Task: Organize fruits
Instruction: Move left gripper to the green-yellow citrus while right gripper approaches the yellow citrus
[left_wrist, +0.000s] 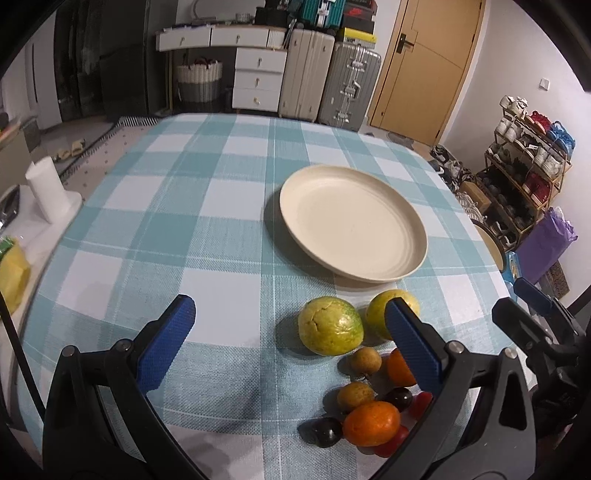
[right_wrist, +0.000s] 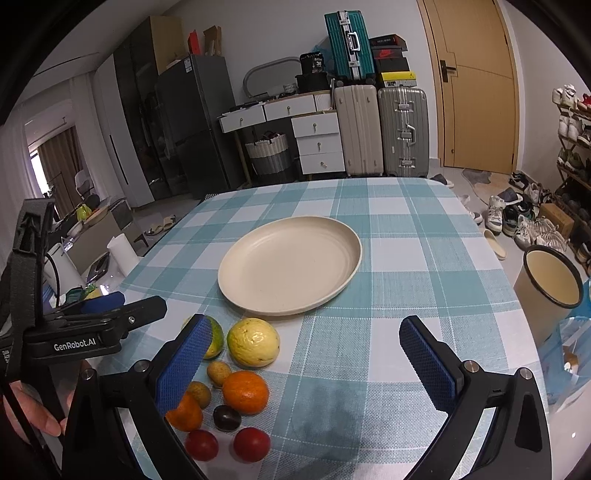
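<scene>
Since the plate (right_wrist: 291, 262) holds nothing, all fruits (right_wrist: 236, 384) lie just beside it; left gripper (left_wrist: 291, 345) and right gripper (right_wrist: 303, 363) gape, unladen.

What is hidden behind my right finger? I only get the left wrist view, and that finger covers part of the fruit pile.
Observer: A whole round orange, lying on the cloth.
Operator: How many red ones are there? I see only slivers.
Observer: Two red tomatoes, side by side at the near edge of the pile.
Operator: Is the other hand's tool holding anything?
Observer: No. The right gripper is open, with only the checked tablecloth between its fingers.
</scene>
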